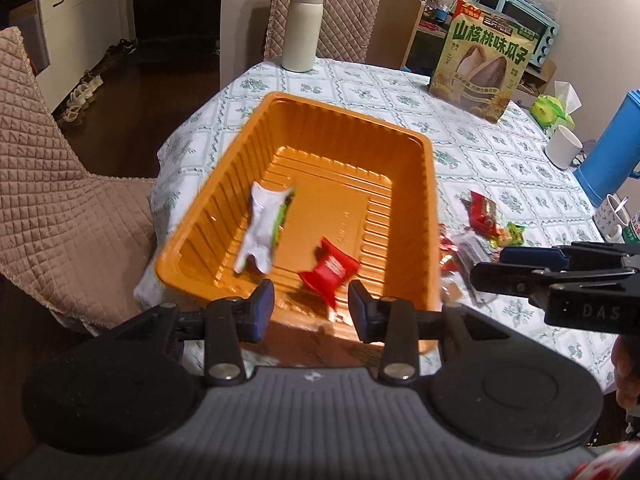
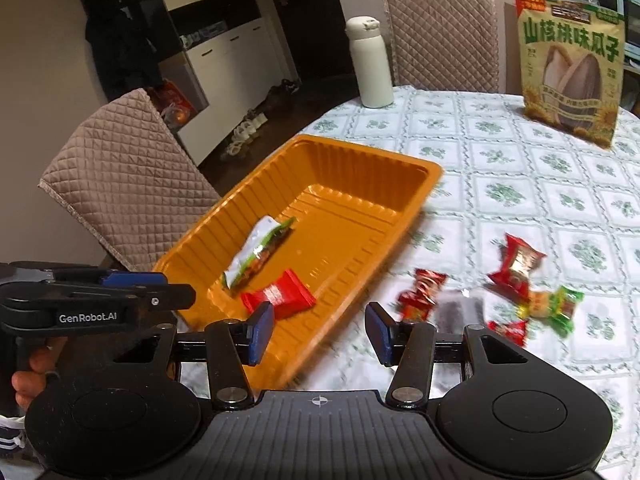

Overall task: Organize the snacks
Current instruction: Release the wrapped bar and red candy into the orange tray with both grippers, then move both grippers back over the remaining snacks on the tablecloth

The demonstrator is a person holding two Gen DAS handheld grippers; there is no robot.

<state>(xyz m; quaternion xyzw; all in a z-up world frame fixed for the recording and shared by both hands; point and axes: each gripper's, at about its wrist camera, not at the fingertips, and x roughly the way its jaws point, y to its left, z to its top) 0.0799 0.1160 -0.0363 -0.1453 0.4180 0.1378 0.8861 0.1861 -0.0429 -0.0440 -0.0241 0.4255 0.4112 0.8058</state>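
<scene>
An orange plastic tray [image 1: 416, 208] [image 2: 360, 152] sits on the tablecloth. Inside it lie a white-and-green snack packet [image 1: 262, 232] [image 2: 256, 252] and a red snack packet [image 1: 328, 270] [image 2: 280, 294]. Several loose wrapped snacks lie on the cloth right of the tray: a red one [image 2: 518, 266] [image 1: 482, 208], a small red one [image 2: 422, 292], a green-yellow one [image 2: 554, 306] [image 1: 512, 232]. My left gripper [image 1: 311, 310] is open and empty over the tray's near edge. My right gripper [image 2: 320, 332] is open and empty over the tray's near right corner; it shows in the left wrist view [image 1: 486, 266].
A white flask [image 1: 301, 26] [image 2: 369, 62] and a big sunflower-seed bag [image 1: 482, 64] [image 2: 570, 68] stand at the far side. A white mug [image 1: 563, 146], blue jug [image 1: 612, 140] and tissue pack [image 1: 554, 110] stand right. Quilted chairs [image 1: 52, 184] [image 2: 128, 176] stand around the table.
</scene>
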